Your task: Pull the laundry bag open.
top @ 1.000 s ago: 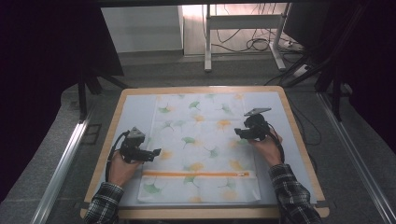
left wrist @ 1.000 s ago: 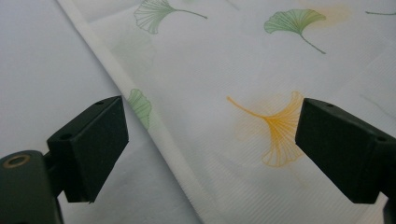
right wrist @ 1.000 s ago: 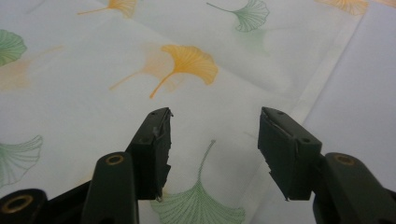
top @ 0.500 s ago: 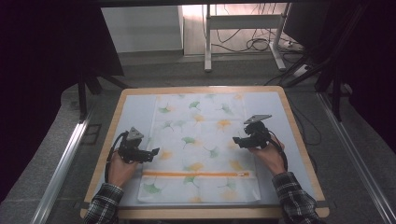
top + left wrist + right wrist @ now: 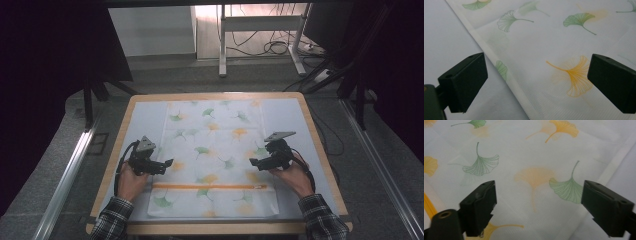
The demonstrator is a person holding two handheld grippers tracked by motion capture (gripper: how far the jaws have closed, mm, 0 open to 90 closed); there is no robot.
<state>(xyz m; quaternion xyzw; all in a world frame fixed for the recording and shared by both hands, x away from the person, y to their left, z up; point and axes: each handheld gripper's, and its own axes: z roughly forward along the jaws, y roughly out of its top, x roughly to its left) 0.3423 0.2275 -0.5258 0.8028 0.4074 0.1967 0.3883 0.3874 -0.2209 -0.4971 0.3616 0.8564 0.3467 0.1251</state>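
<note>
The ginkgo-print pillowcase (image 5: 212, 160) looked light, limp and slippery; its side hems, lying between each gripper's wide-open, empty jaws, seemed the best holds; the right gripper (image 5: 256, 162) had just been opening.

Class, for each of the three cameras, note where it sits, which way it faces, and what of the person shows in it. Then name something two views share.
High view: fixed above the person's side, facing forward and down on the table; both forearms, the left tool and the right tool show.
Left gripper view: rides the left tool, looking along its open jaws at the leaf-print cloth and its edge.
Right gripper view: rides the right tool, looking along its jaws, which have just been opening with nothing clamped, at the cloth.
Shared: all three show the cloth; the high and right gripper views show its orange zipper.
</note>
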